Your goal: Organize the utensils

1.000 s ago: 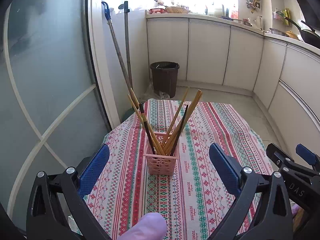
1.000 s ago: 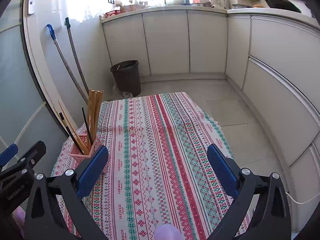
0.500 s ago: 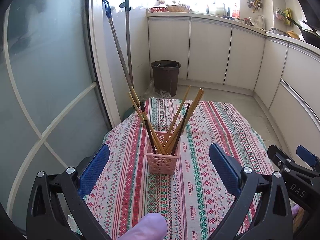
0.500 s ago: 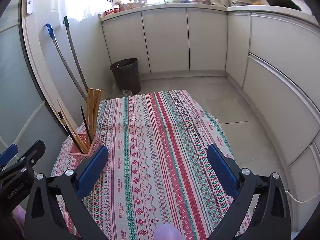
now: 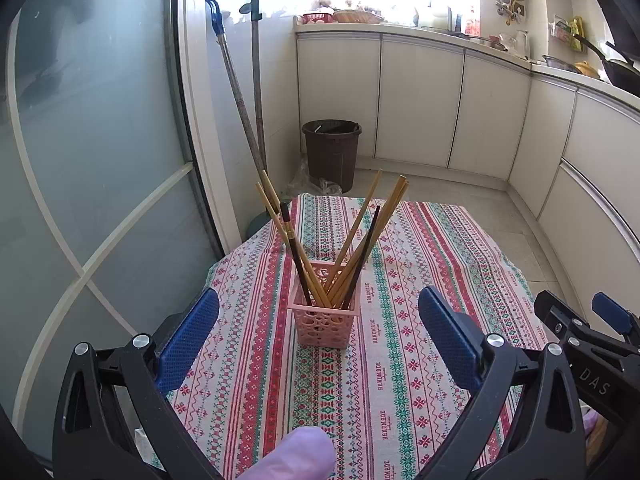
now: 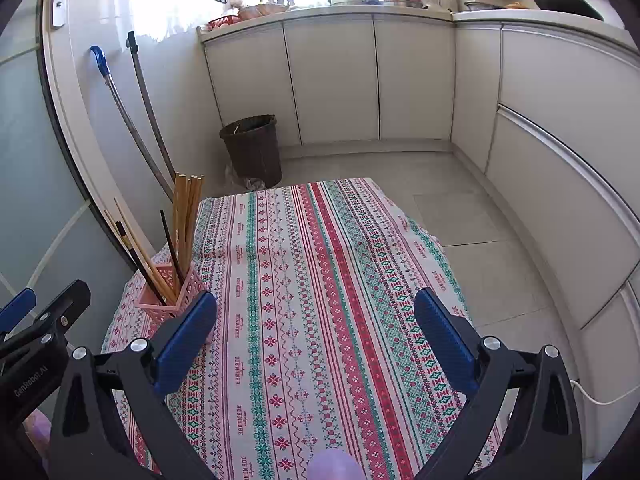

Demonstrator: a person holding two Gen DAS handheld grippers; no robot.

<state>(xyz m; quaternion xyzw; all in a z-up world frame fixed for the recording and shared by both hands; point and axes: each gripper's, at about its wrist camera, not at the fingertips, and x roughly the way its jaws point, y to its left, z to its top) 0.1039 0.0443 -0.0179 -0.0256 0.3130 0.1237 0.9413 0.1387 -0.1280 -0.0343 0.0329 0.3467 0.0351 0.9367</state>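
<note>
A pink lattice utensil holder [image 5: 323,318] stands on the patterned tablecloth [image 5: 400,320], filled with several wooden and dark chopsticks [image 5: 352,240] that fan out upward. My left gripper [image 5: 318,344] is open and empty, just in front of the holder and centred on it. In the right wrist view the holder [image 6: 172,292] sits at the table's left edge, partly behind my left finger pad [image 6: 186,338]. My right gripper [image 6: 316,344] is open and empty above the tablecloth [image 6: 320,280], to the right of the holder.
A dark bin [image 5: 331,152] stands on the floor beyond the table. Two mop handles [image 5: 240,92] lean against the wall by a glass door [image 5: 80,160]. White cabinets [image 6: 360,80] run along the back and right.
Both grippers have drawn back and risen slightly from the table. The holder looks a little farther away. Nothing was taken hold of or let go.
</note>
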